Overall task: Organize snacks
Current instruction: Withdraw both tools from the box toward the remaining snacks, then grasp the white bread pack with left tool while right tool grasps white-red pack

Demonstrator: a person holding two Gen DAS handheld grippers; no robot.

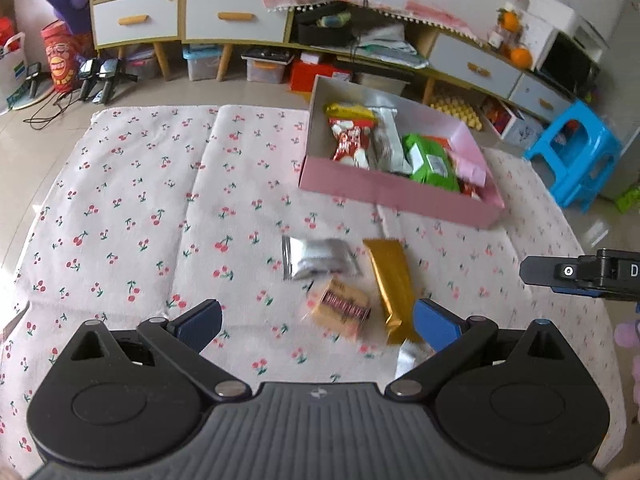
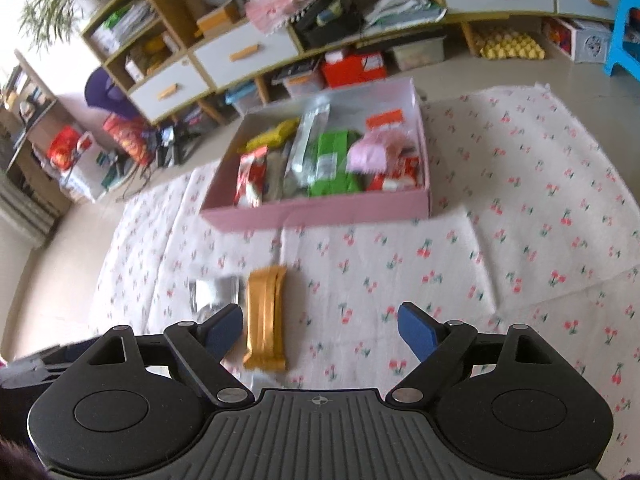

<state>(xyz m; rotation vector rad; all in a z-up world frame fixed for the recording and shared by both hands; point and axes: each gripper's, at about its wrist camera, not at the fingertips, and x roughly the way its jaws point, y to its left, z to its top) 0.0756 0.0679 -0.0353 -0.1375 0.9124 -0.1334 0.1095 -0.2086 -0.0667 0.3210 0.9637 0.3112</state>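
A pink box holding several snack packs stands at the far side of the cherry-print cloth. On the cloth in front of it lie a silver packet, a gold bar, a tan biscuit packet and another silver packet, partly hidden by a finger. My left gripper is open above the tan packet, pads clear of it. My right gripper is open, and the gold bar lies just inside its left finger. The pink box is ahead of it, the silver packet to its left.
A low cabinet with white drawers runs along the back wall, with storage bins on the floor beneath. A blue plastic stool stands right of the cloth. The right gripper's body shows at the left view's right edge.
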